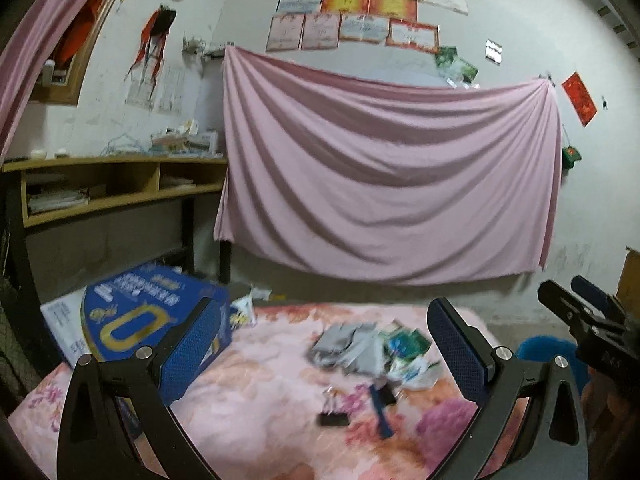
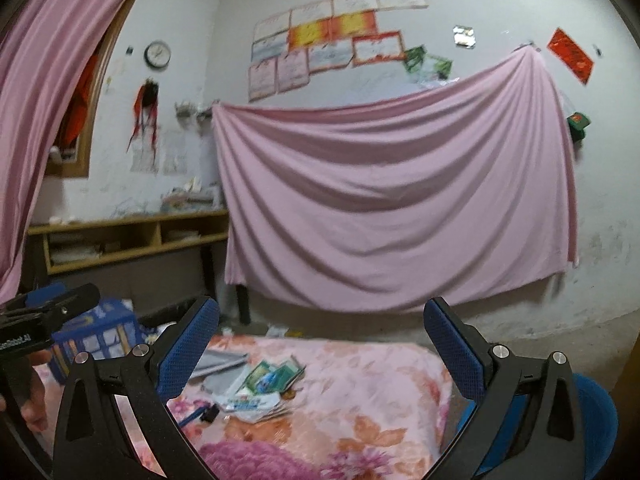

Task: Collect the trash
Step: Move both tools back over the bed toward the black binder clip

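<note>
A pile of trash lies on a pink floral blanket (image 1: pixel 260 408): grey plastic bags (image 1: pixel 344 346), green wrappers (image 1: pixel 406 342) and a white wrapper (image 1: pixel 418 372). A black binder clip (image 1: pixel 332 416) and a blue strip (image 1: pixel 380 412) lie nearer. My left gripper (image 1: pixel 326 334) hovers open above the pile, nothing between its fingers. In the right wrist view the green wrappers (image 2: pixel 272 376), the white wrapper (image 2: pixel 256 404) and the grey bags (image 2: pixel 220 364) lie between the fingers of my open right gripper (image 2: pixel 324 334), which is held above them. The right gripper (image 1: pixel 580 312) also shows at the left view's right edge.
A blue printed box (image 1: pixel 148 316) stands at the blanket's left edge, seen also as the blue box (image 2: pixel 96 336). A blue stool (image 2: pixel 596 412) sits to the right of the blanket. A pink sheet (image 1: pixel 380 168) hangs on the wall; a wooden shelf desk (image 1: pixel 116 184) stands at the left.
</note>
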`<state>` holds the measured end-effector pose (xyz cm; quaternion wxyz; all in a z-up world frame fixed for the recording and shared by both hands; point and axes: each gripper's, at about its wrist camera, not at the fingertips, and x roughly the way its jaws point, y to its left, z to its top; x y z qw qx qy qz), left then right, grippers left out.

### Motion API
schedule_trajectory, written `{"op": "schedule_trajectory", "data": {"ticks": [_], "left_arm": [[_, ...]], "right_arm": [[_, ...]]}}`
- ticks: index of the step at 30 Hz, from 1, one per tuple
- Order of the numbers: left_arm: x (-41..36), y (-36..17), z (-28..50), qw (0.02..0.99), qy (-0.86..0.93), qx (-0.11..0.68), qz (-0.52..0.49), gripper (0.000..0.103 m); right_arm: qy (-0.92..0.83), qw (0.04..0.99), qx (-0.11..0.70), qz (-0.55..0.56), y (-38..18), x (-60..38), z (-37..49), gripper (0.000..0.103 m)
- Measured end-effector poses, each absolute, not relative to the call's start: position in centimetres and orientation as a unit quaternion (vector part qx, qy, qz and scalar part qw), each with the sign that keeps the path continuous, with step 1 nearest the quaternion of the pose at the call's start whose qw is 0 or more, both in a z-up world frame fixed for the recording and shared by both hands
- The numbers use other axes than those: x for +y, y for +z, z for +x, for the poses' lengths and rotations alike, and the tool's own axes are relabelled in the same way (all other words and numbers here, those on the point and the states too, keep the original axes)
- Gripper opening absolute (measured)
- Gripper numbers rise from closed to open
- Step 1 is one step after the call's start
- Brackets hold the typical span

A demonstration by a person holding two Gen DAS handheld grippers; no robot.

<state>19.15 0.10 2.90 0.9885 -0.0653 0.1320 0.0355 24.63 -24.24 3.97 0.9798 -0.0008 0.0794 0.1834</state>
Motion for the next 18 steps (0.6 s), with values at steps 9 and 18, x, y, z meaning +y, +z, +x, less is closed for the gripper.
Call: {"op": "schedule_trajectory", "data": {"ticks": [9, 18], "left_arm": [[2.4, -0.5, 21.1, 0.966, 0.030, 0.242, -0.086, 0.101], [3.0, -3.5, 23.9, 0.930, -0.009, 0.348, -0.117, 0.090]], "right_arm": [[0.219, 0.960, 0.174, -0.031, 1.7, -21.6, 26.7, 0.103], [0.271, 0.914, 0.295, -0.070, -1.4, -18.1, 28.9, 0.079]]}}
